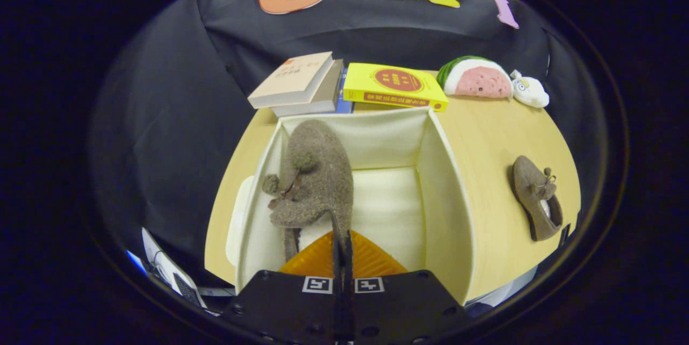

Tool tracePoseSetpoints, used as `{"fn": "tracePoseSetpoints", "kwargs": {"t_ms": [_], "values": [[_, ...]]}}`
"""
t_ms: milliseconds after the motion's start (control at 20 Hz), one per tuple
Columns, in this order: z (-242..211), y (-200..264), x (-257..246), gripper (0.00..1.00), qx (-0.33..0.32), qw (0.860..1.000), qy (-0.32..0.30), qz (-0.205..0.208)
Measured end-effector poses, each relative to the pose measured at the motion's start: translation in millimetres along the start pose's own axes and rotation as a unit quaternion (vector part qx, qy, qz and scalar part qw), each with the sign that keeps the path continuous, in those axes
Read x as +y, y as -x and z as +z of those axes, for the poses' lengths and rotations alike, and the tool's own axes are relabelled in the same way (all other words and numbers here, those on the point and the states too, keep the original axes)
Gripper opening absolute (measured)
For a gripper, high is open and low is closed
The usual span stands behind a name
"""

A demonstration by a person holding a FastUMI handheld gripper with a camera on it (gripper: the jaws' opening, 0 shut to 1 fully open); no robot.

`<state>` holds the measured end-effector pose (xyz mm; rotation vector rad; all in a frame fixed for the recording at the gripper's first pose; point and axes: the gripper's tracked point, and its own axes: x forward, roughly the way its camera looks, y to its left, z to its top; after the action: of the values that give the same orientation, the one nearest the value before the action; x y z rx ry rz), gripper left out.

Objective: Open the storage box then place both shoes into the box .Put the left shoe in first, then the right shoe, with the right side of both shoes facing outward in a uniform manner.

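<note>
The gripper point(342, 248) has its orange fingers point(371, 261) pressed together on the heel edge of a brown felt shoe point(315, 178), holding it inside the open cream storage box point(449, 194), against the box's left wall. The other brown shoe point(535, 197) lies on the wooden table point(495, 135) to the right, well apart from the box. Books point(395, 86) and a watermelon plush point(476, 78) sit beyond.

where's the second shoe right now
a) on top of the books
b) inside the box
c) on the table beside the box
c: the second shoe lies on the table outside the box, while the gripper has its jaws shut on the first shoe inside the box.
</note>
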<state>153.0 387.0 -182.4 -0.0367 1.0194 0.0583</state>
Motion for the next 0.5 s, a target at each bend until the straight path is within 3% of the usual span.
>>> {"fn": "tracePoseSetpoints", "kwargs": {"t_ms": [100,250,450,500], "values": [[-9.1,-13.8,11.4,0.00,0.022,0.999,0.023,0.008],[-13.2,-21.8,5.2,0.00,0.030,0.999,0.039,-0.017],[-11.4,-17.2,5.3,0.00,0.027,0.998,0.050,-0.005],[-8.6,-12.2,4.1,0.06,0.019,0.999,0.051,-0.002]]}}
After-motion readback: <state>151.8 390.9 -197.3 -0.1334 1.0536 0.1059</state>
